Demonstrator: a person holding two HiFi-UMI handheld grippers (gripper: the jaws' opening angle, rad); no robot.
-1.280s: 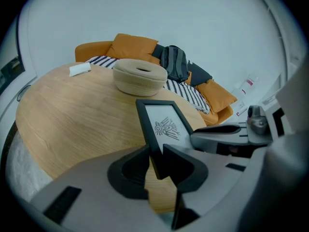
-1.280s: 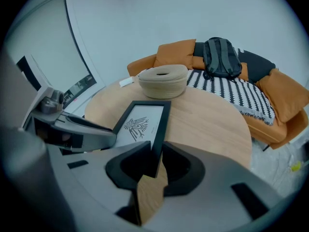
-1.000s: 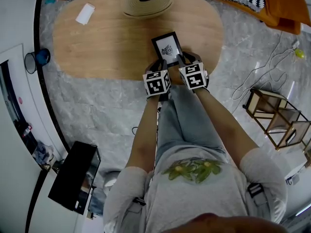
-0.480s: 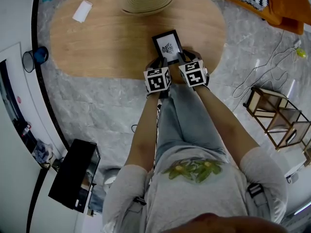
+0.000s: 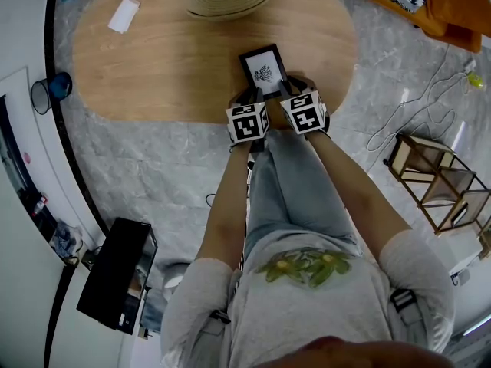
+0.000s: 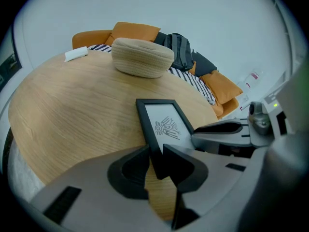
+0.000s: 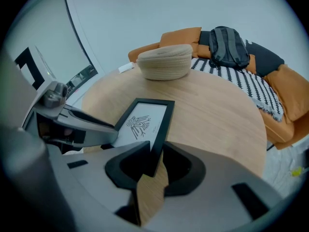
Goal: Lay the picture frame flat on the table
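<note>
The frame point(image 5: 264, 70) lay face up near the near edge of the table point(image 5: 153, 60), its far end on the wood; whether the near end touched could not be told. The left gripper point(image 6: 155, 152) was clamped narrowly on the frame's left edge near the bottom corner. The right gripper point(image 7: 157, 151) had the right edge between its jaws, which had just been opening, though both pads looked to be against the black moulding.
</note>
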